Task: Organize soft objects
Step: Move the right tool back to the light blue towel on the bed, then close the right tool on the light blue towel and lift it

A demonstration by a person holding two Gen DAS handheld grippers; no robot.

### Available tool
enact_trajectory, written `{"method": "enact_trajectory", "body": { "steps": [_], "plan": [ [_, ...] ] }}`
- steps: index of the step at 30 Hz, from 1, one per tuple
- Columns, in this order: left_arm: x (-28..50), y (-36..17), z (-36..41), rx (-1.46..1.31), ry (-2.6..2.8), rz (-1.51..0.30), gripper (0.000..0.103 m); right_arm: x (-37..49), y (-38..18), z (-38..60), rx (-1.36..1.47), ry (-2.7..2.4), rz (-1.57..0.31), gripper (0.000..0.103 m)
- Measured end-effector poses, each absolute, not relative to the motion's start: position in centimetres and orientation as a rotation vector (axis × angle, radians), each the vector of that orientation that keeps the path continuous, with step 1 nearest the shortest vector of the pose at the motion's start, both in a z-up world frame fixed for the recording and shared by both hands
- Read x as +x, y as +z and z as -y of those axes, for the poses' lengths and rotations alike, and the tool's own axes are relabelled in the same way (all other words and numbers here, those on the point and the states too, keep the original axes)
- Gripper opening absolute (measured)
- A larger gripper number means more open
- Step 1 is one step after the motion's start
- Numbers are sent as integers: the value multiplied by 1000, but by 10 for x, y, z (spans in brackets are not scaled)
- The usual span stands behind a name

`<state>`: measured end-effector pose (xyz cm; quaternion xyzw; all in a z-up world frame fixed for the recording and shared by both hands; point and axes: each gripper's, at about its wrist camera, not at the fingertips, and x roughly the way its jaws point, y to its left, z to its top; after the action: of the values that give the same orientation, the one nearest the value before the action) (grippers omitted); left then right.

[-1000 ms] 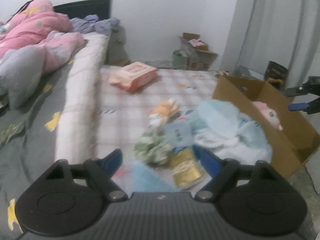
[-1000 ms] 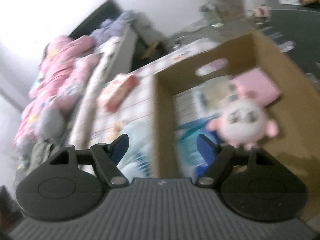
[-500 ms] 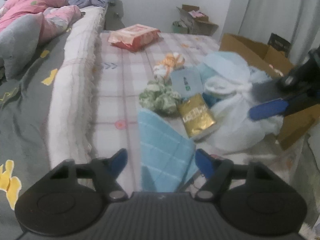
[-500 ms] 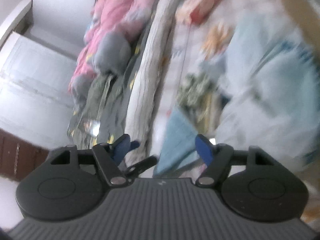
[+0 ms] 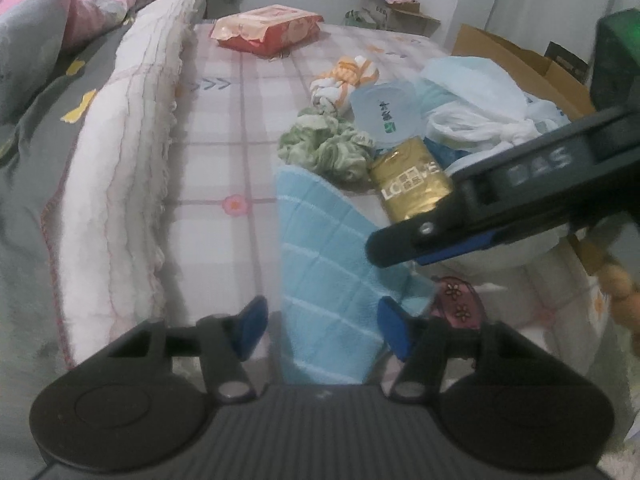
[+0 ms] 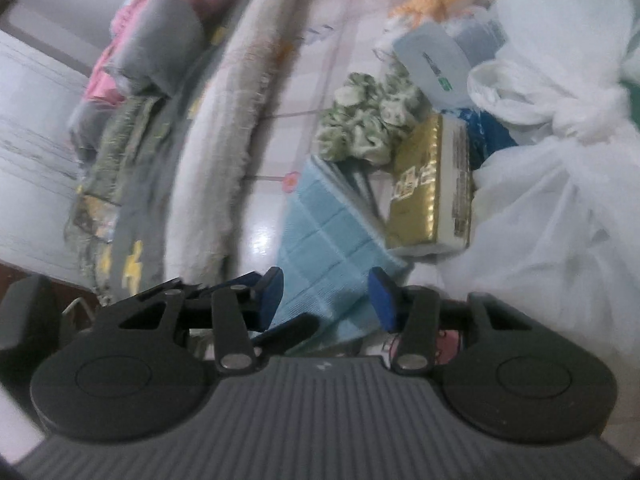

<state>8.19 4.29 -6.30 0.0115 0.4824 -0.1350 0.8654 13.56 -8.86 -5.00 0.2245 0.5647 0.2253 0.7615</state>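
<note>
A light blue checked towel [image 5: 324,280] lies on the plaid bed sheet [image 5: 224,120] near its front edge; it also shows in the right wrist view [image 6: 320,256]. My left gripper [image 5: 322,326] is open with the towel's near end between its fingers. My right gripper [image 6: 326,296] is open over the same towel, and in the left wrist view its arm [image 5: 500,208] reaches in from the right. Behind the towel lie a green scrunchie [image 5: 326,150], a gold tissue pack [image 5: 410,184], an orange-and-white cloth [image 5: 344,82] and a pale blue pack [image 5: 386,114].
A white plastic bag [image 6: 560,184] lies right of the pile. A cardboard box [image 5: 520,56] stands at the bed's right edge. A red-pink wipes pack [image 5: 266,30] lies farther back. A rolled white blanket [image 5: 132,128], grey duvet and pink bedding are at the left.
My right gripper swung from over the cardboard box down to the blue towel. My left gripper moved forward and lower, so the towel now sits between its fingers.
</note>
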Motion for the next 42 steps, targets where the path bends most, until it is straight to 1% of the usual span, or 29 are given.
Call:
{"method": "enact_trajectory", "body": {
  "steps": [4,5,13,15,25,32,42],
  "plan": [
    [84,-68,-44,-5,-295,-1020,62,141,-65,83,476,458,-1252,46],
    [85,-69,-45,-18,-302,-1023,60,141,-67,82,476,457,-1250,46],
    [89,-72,-44,-67,-338,-1017,61,144,-67,75,477,471,-1272,49],
    [91,-73,-45,-83,-344,-1014,61,147,-67,70,481,484,-1285,51],
    [85,-69,-46,-107,-381,-971,61,157,-82,63,664,558,-1361,53],
    [74,-52,-47,-87,-376,-924,60,150,-71,65,705,600,-1330,47],
    [57,5,-26,-9,-402,-784,61,134,-18,95,755,696,-1163,39]
  ]
}}
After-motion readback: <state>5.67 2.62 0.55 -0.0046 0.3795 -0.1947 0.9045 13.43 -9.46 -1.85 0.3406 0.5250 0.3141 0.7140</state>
